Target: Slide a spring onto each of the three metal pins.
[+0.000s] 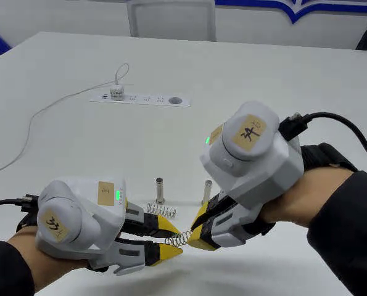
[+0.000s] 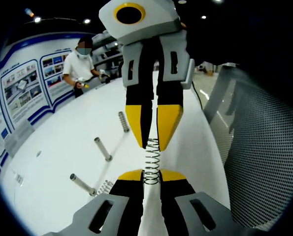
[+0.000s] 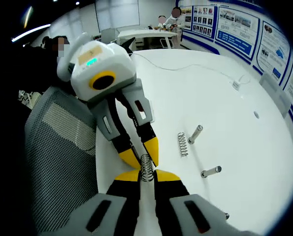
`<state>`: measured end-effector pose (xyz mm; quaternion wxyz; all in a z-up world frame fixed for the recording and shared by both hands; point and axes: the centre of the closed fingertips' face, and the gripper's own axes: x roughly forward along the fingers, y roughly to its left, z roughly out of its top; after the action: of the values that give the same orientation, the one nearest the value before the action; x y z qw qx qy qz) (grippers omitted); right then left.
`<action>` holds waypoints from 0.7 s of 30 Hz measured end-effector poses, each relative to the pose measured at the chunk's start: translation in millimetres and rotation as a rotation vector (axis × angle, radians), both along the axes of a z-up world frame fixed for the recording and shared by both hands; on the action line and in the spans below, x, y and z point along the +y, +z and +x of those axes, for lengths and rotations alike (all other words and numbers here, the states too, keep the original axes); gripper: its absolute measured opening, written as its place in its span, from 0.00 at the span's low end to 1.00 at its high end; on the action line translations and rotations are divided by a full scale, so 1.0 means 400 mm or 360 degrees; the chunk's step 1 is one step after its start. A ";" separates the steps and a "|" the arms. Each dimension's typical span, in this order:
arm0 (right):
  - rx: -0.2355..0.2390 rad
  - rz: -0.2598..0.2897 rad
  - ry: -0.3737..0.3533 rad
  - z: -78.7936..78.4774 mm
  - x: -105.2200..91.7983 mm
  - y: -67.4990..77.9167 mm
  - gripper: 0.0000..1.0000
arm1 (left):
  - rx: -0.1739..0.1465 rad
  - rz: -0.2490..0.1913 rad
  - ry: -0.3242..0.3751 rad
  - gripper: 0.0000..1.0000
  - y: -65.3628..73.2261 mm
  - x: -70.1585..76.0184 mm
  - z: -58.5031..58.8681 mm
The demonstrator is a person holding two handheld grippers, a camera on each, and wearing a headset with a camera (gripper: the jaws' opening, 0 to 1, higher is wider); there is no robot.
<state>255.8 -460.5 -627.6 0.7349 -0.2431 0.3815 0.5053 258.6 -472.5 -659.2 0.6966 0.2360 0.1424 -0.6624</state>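
Note:
A small steel spring (image 1: 180,238) hangs in the air between my two grippers, just above the white table (image 1: 263,80). My left gripper (image 1: 171,242) is shut on one end and my right gripper (image 1: 194,234) on the other. In the left gripper view the spring (image 2: 151,162) runs from my own tips up to the right gripper (image 2: 152,140). Two upright metal pins (image 1: 160,190) (image 1: 206,191) stand just behind. Three bare pins (image 2: 122,121) (image 2: 103,149) (image 2: 82,184) show in a row. A second spring (image 1: 161,211) lies flat by the pins.
A white power strip (image 1: 140,98) with a plugged-in cable (image 1: 41,114) lies farther back. A chair (image 1: 171,18) stands at the table's far edge. A grey mesh chair (image 3: 62,132) is close behind the near edge. A person (image 2: 82,64) stands across the room.

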 end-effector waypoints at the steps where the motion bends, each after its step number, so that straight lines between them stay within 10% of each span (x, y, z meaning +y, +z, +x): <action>1: -0.0011 0.0011 0.0002 0.001 0.005 0.006 0.11 | 0.0002 -0.0006 -0.0002 0.12 0.001 -0.001 -0.001; 21: -0.0186 0.0181 -0.0005 0.033 0.048 0.061 0.16 | 0.0219 -0.0260 0.0161 0.11 0.056 0.004 0.025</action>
<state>268.8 -441.2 -603.0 0.7693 -0.2295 0.3089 0.5100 268.6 -470.9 -636.8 0.7347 0.1250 0.1471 -0.6504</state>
